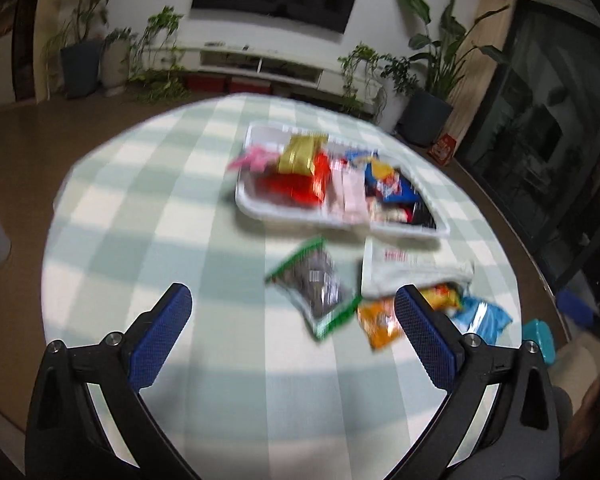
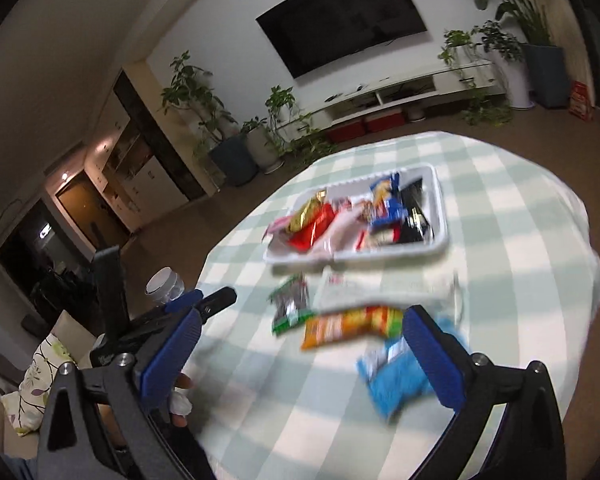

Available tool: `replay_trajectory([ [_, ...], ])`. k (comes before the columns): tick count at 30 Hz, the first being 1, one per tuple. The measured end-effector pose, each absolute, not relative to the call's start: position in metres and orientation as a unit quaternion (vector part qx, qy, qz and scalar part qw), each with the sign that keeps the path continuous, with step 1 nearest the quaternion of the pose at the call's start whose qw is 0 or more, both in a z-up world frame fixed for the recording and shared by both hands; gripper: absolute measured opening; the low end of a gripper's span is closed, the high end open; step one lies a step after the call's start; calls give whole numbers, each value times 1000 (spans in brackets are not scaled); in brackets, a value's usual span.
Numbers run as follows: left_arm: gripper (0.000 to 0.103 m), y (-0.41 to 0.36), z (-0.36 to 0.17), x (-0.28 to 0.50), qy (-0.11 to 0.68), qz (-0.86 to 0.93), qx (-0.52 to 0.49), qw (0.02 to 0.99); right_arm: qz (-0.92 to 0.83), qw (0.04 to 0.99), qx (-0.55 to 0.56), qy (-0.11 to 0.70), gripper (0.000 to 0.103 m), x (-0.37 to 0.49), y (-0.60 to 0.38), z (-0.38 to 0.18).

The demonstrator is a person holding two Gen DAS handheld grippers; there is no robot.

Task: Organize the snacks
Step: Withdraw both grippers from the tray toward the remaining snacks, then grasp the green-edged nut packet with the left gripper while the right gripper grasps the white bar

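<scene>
Well, both grippers hang over the round table (image 1: 148, 208) with its soft green-and-white checked cloth. The left gripper (image 1: 292, 332) and right gripper (image 2: 300, 344) spread their ribbed blue pads wide, nothing between them. A white rectangular plastic tray (image 1: 260, 206) holds crinkly snack packets. Beside it lie loose a green-edged packet (image 1: 316, 288), an orange packet (image 2: 340, 328), a light blue packet (image 2: 396, 384) and a white bag (image 1: 404, 268).

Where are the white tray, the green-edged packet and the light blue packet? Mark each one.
white tray (image 1: 245, 196): left wrist view, bare near-left rim.
green-edged packet (image 1: 319, 289): left wrist view, dark middle panel.
light blue packet (image 2: 396, 388): right wrist view, middle of wrapper.
</scene>
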State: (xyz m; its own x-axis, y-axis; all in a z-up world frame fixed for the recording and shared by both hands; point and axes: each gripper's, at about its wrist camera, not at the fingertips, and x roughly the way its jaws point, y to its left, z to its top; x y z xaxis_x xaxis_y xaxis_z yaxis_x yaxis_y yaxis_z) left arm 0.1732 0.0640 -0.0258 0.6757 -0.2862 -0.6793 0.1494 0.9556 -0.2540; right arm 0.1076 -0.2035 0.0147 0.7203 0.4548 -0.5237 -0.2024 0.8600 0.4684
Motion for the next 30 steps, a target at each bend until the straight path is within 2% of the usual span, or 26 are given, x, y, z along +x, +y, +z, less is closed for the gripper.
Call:
replay_trajectory([
  [6,103,59,-44,168,436,-106,-96,888,168,889,271,328,103,68,-208,-20],
  [15,103,35,-43,218,459,-68,-93,881,183,888,265,330,103,55,-189,-31],
  [24,101,12,-74,276,507,-21,-41,861,193,881,273,335,103,55,-193,-41],
  [29,96,3,-87,276,504,-24,-1,863,190,877,281,341,103,59,-199,-48],
  [30,91,5,-87,276,502,-26,0,864,190,876,281,342,103,60,-199,-49],
])
